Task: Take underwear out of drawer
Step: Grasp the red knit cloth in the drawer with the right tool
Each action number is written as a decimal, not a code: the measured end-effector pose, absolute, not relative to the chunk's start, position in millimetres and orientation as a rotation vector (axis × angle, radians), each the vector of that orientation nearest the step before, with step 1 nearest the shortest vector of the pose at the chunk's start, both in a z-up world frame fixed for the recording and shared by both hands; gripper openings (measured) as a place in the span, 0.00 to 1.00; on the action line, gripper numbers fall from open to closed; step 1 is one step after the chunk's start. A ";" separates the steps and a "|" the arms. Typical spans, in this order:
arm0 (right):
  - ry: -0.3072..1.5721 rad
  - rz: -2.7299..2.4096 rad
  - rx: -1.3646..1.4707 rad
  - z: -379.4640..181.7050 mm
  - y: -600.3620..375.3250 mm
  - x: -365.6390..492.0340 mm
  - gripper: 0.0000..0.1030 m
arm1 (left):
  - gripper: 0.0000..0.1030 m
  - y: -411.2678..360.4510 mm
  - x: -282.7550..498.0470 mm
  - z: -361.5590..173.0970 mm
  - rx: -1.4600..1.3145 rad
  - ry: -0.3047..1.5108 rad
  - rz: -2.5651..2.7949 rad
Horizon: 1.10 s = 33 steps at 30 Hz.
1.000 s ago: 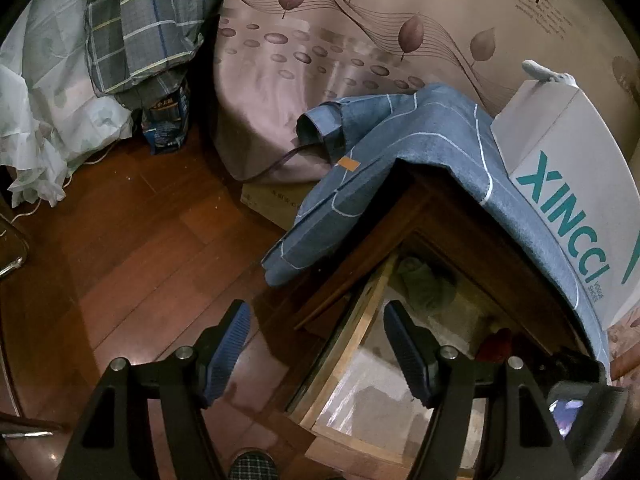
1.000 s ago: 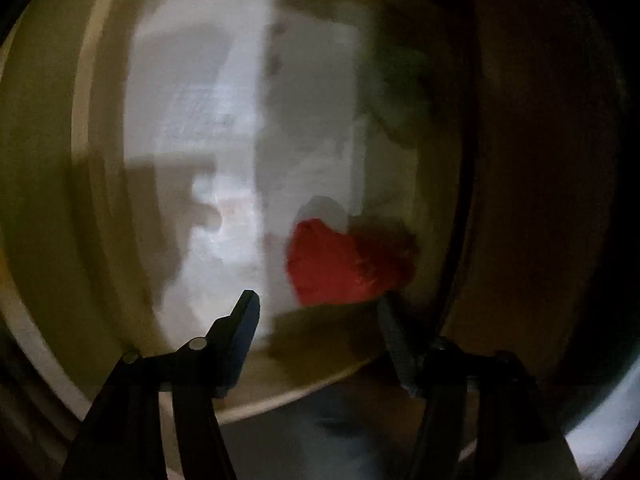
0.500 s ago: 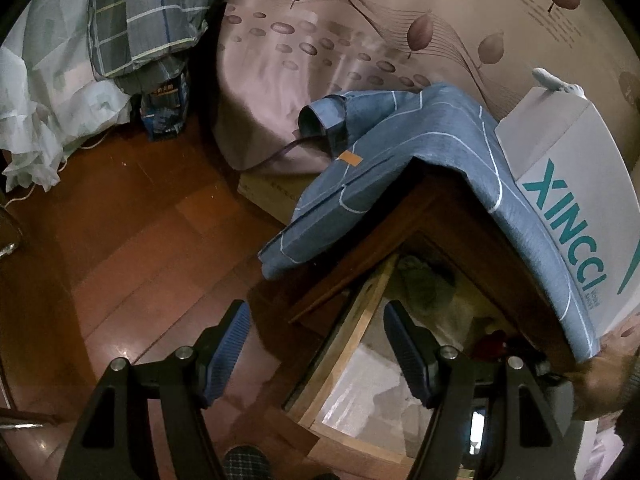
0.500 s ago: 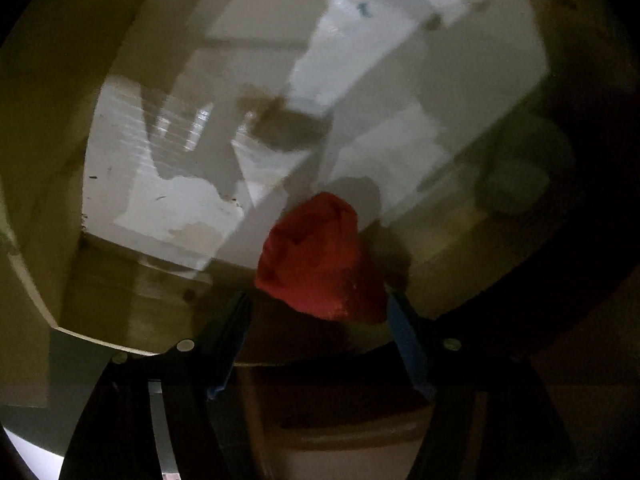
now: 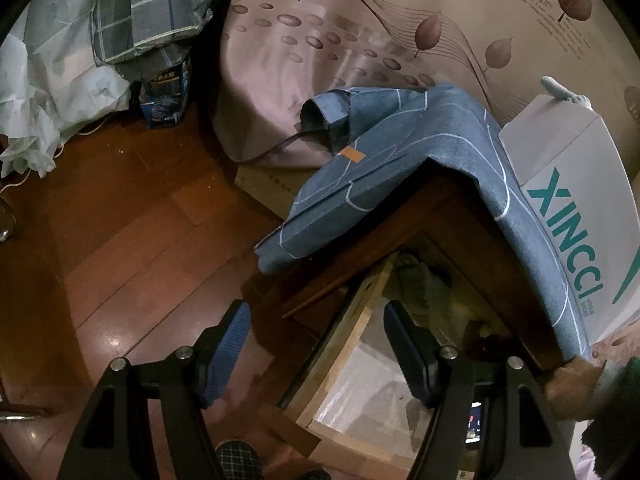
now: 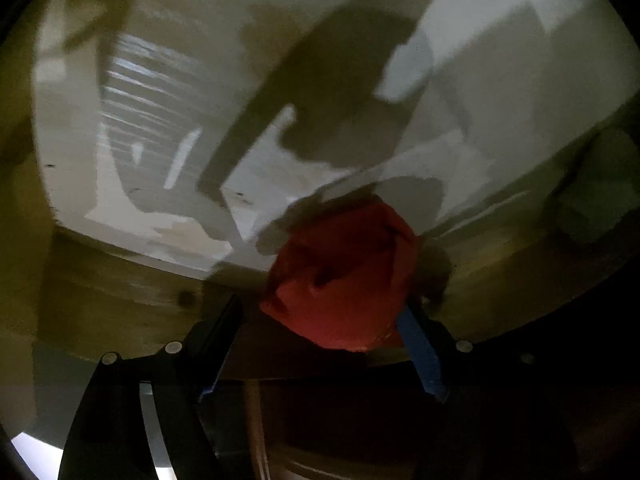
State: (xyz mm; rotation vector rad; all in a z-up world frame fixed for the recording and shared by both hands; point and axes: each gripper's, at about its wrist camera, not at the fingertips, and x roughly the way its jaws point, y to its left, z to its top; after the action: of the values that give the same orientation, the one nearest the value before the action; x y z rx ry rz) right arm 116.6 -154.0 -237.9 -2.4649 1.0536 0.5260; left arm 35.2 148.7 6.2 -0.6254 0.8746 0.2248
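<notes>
The drawer of the dark wooden nightstand stands pulled open, with a pale paper lining. A bunched red underwear lies against the drawer's wooden wall in the right wrist view. My right gripper is open inside the drawer, its fingers on either side of the red underwear, close to it. A pale green garment lies at the drawer's far right; it also shows in the left wrist view. My left gripper is open and empty, hovering above the drawer's left rail.
A blue patterned cloth drapes over the nightstand top. A white XINCCI box stands on it at the right. A bed with a leaf-print cover is behind. Wooden floor lies to the left, with bags and cloth piled in the far corner.
My right gripper has moved deeper into the drawer, and the red underwear now sits between its fingers. The left gripper has drifted slightly and stays open.
</notes>
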 end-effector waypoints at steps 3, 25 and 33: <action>1.013 0.495 -2.517 -245.6 -163.6 122.8 0.74 | 0.69 148.8 35.3 6.2 -0.625 0.872 0.227; 0.834 0.402 -2.458 -242.9 -180.2 169.5 0.35 | 0.69 147.5 34.6 7.3 -0.618 0.869 0.231; 0.922 0.416 -2.047 -200.0 -159.7 189.7 0.33 | 0.69 147.7 32.8 9.4 -0.600 0.867 0.239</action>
State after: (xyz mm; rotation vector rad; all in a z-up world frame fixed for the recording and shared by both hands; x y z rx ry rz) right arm 189.7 -159.7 -200.0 -2.0473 0.9217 0.4159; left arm 32.8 147.7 9.4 -0.6000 0.8667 0.2395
